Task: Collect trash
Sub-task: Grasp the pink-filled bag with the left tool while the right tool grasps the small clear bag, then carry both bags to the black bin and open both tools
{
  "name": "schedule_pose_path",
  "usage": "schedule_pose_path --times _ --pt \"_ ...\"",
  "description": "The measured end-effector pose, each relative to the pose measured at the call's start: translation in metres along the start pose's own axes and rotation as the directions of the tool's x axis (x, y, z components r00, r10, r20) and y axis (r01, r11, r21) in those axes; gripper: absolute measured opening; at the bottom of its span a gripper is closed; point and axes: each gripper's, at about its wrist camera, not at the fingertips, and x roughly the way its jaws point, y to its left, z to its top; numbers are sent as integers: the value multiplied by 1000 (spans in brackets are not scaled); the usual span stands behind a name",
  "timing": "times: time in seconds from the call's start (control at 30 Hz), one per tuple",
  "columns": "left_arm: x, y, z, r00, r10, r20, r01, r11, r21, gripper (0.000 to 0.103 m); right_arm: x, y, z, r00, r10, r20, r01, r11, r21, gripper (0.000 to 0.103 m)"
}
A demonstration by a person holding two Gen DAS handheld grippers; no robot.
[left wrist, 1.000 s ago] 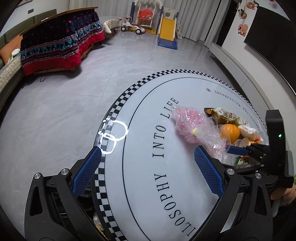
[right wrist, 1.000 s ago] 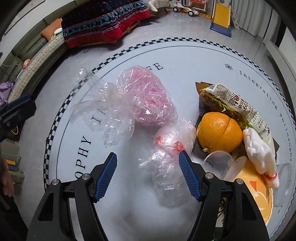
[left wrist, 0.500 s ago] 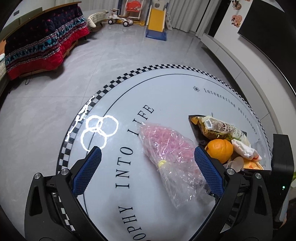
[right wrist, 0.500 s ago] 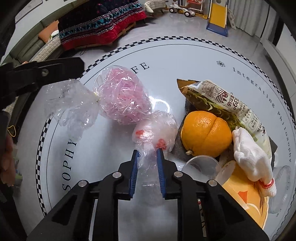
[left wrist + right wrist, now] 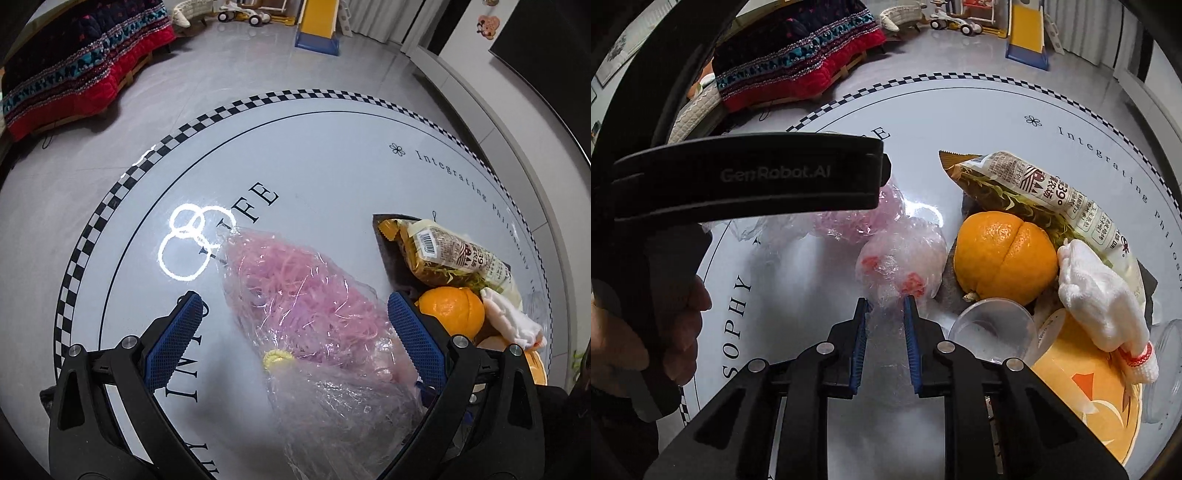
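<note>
A clear bag of pink shreds [image 5: 306, 295], tied with a yellow band, lies on the round white table [image 5: 332, 166]. My left gripper [image 5: 291, 325] is open and straddles it, fingers on either side. My right gripper [image 5: 885, 314] is shut on the tail of a small clear bag with red bits [image 5: 897, 266]. The pink bag [image 5: 886, 206] is partly hidden behind the left gripper's body in the right wrist view.
An orange [image 5: 1004, 254], a noodle packet [image 5: 1045, 199], a white glove [image 5: 1104, 306], a clear cup [image 5: 993, 328] and an orange-printed paper bowl [image 5: 1089, 398] crowd the table's right side. The checkered table edge [image 5: 110, 199] is to the left.
My left gripper moved in over the pink bag, which now lies between its open fingers. My right gripper shut on the small clear bag half a second ago and still holds it.
</note>
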Motion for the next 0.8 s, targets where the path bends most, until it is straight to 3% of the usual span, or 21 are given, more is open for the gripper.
schedule_pose_path --times 0.13,0.27,0.43,0.8 --pt "14 -4 -7 998 -32 -46 32 999 2 72 -3 -5 -1 1000 9 -4 -9 1000 10 17" --pt "6 -7 -15 999 -27 -26 27 999 21 51 -7 -6 -3 1000 16 -4 -16 1000 16 13" --pt "-20 -3 -28 1000 -18 7 17 999 43 44 -24 3 -15 1000 29 9 -29 999 15 13" --pt "-97 20 -82 995 12 101 -15 999 37 44 -73 31 -49 998 20 51 -21 1000 21 13"
